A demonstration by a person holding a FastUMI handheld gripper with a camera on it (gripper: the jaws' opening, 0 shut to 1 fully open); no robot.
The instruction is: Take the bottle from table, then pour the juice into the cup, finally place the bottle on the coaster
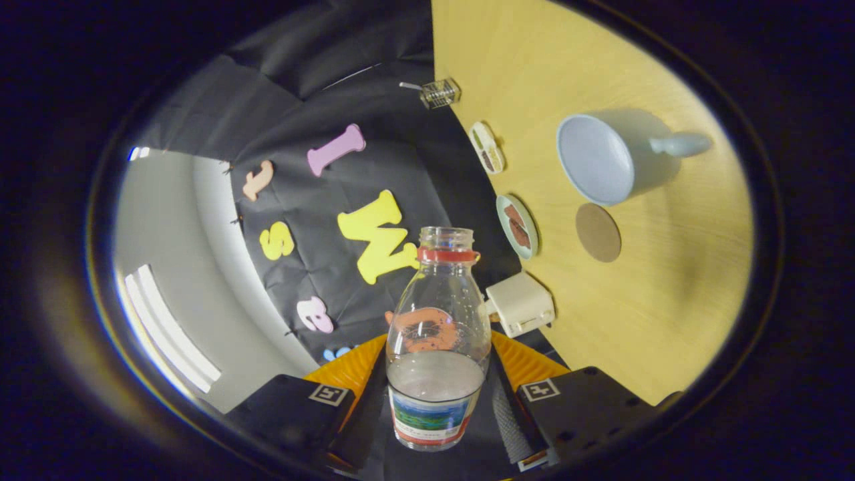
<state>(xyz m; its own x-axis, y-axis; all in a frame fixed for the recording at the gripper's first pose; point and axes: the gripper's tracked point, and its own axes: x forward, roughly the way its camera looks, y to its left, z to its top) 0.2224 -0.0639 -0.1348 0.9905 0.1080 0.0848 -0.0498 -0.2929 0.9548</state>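
My gripper [437,394] is shut on a clear plastic bottle [437,334], both fingers pressing on its lower body. The bottle has a red neck ring, no cap and an open mouth, and a pale liquid fills its lower part. The whole scene appears rolled sideways, so the wooden table [668,280] stands off to one side of the bottle. On it sits a light blue cup [604,160] with a handle, its open mouth showing, well beyond the bottle's neck. A round brown coaster [598,232] lies on the table just beside the cup.
Along the table's edge by the booth wall stand a small white box [521,304], a round dish with brown contents [518,226], a small oval dish [487,147] and a little wire holder [439,93].
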